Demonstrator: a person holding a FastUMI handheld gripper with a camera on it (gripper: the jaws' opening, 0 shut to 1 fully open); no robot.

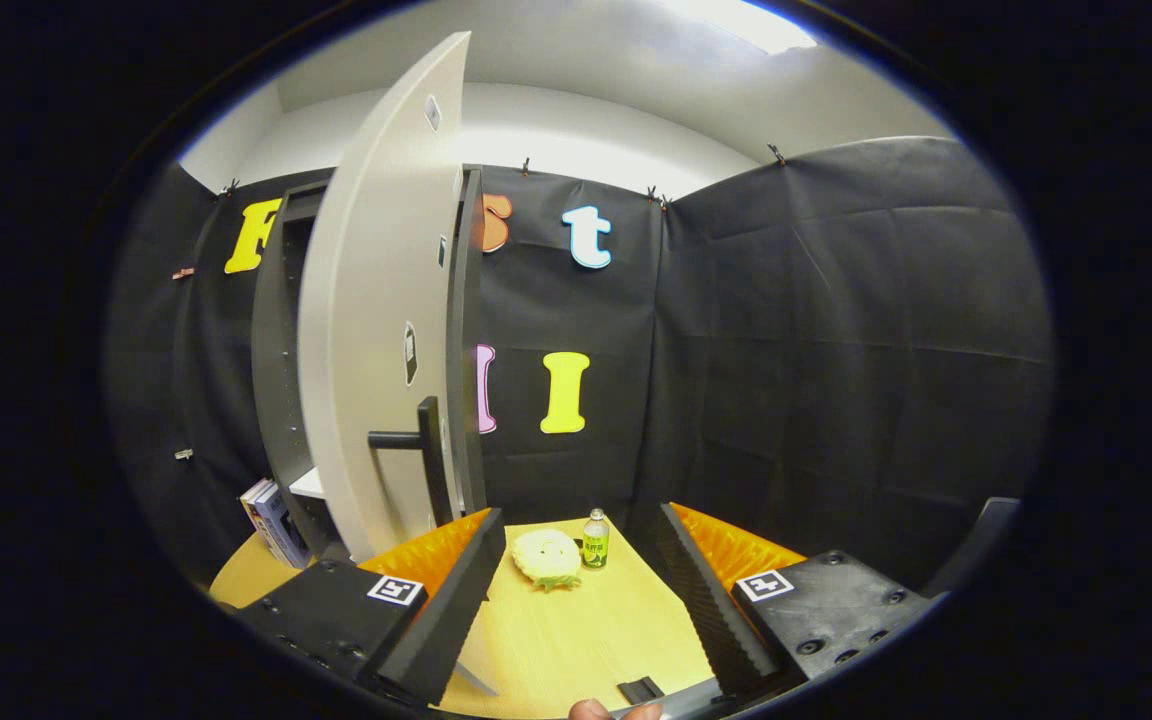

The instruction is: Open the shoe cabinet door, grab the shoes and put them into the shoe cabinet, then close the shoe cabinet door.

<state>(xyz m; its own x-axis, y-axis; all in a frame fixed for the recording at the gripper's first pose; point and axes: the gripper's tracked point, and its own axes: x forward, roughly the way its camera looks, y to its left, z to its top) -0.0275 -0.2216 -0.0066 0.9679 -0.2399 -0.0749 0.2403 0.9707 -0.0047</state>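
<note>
Pale grey flat-panel shoe cabinet door stands swung open on the dark-framed tall shoe cabinet, its black bar handle just beyond the left finger. The gripper is spread wide, holding nothing, above the wooden table.

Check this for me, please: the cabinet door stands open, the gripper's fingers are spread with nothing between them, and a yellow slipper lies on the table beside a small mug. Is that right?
One detail is wrong. Beside the yellow slipper stands a small bottle, not a mug; the gripper view shows it on the table beyond the fingers. The rest holds: the cabinet door stands open, and the gripper is spread, its fingers closing on nothing.
</note>
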